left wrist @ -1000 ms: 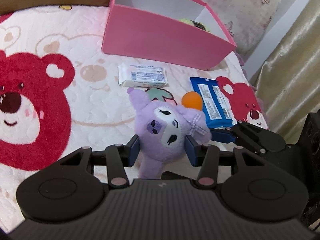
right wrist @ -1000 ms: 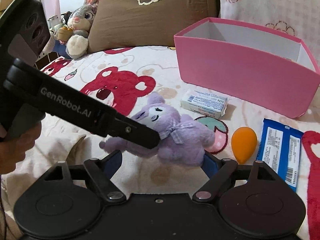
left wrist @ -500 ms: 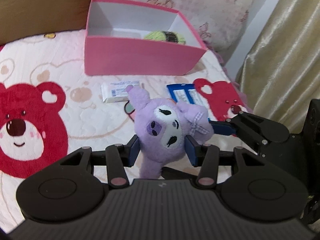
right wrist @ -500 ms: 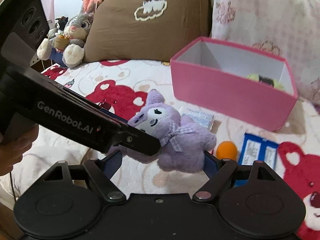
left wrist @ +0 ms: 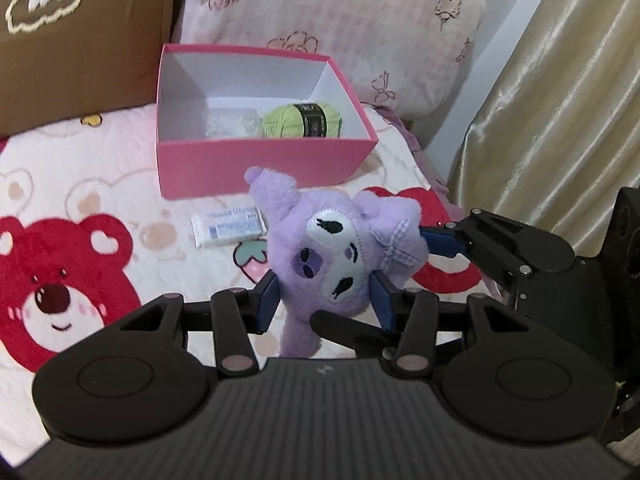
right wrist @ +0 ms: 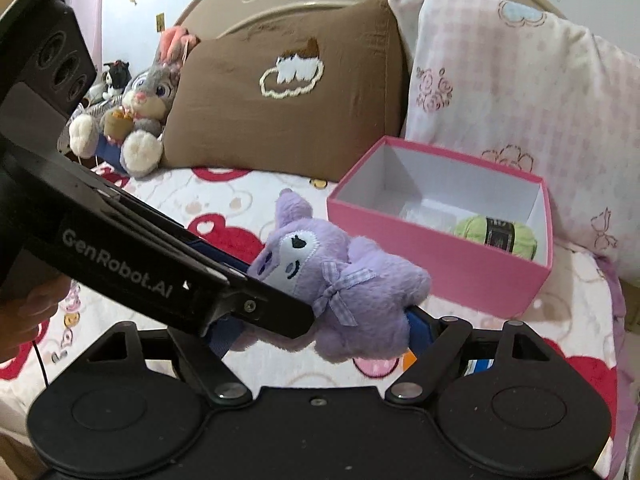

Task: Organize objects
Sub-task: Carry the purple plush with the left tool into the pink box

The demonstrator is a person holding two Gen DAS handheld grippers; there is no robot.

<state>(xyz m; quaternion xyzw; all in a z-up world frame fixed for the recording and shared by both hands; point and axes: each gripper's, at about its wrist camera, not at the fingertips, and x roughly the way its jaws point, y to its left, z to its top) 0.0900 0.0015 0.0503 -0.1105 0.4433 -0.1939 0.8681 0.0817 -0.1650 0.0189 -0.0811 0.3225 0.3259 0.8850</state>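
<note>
Hanging above the bed, purple plush toy (left wrist: pixel 328 252) pinched by left hand-held gripper (left wrist: pixel 326 298) and right hand-held gripper (right wrist: pixel 316 330) together; beyond both, open pink cardboard box (left wrist: pixel 260 160) holding green yarn ball (left wrist: pixel 302 121).

Purple plush toy (left wrist: pixel 332 256), pink box (left wrist: pixel 260 160), green yarn (left wrist: pixel 302 121), red-bear-patterned blanket (left wrist: pixel 60 280).

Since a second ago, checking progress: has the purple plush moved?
Yes. The purple plush, held by both grippers, has lifted off the bedspread toward the pink box.
</note>
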